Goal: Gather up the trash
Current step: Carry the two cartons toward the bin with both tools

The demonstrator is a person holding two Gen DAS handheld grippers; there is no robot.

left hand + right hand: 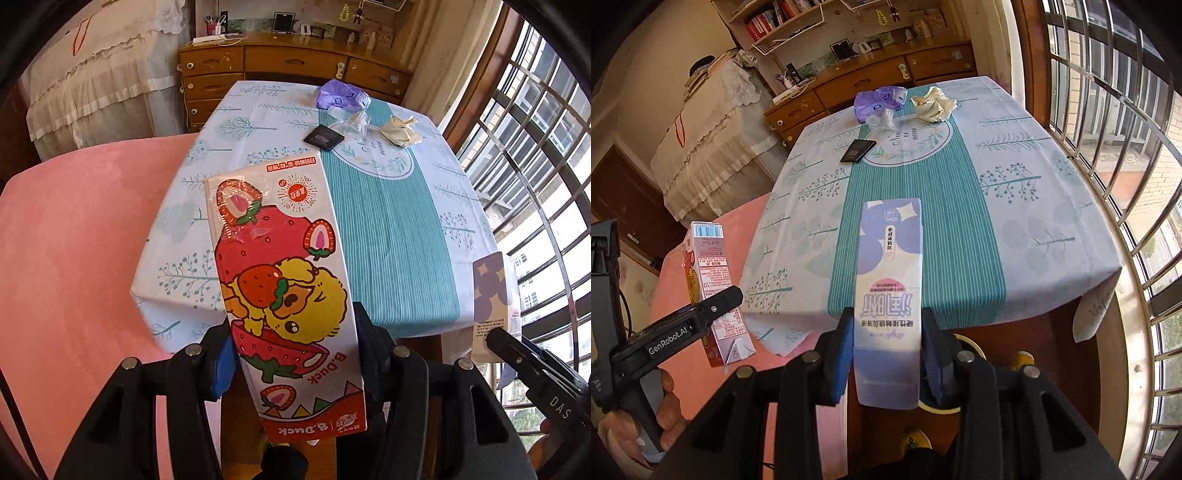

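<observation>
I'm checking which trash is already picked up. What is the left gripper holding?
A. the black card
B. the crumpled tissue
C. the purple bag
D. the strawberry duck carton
D: the left gripper is clamped on the strawberry duck carton, held off the table.

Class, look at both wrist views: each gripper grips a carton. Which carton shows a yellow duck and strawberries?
The strawberry duck carton, clamped in the left gripper. The right gripper holds a pale blue-and-purple carton bearing no duck.

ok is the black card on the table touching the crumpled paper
Apart. The right wrist view shows patterned tablecloth between the black card and the crumpled paper.
</observation>
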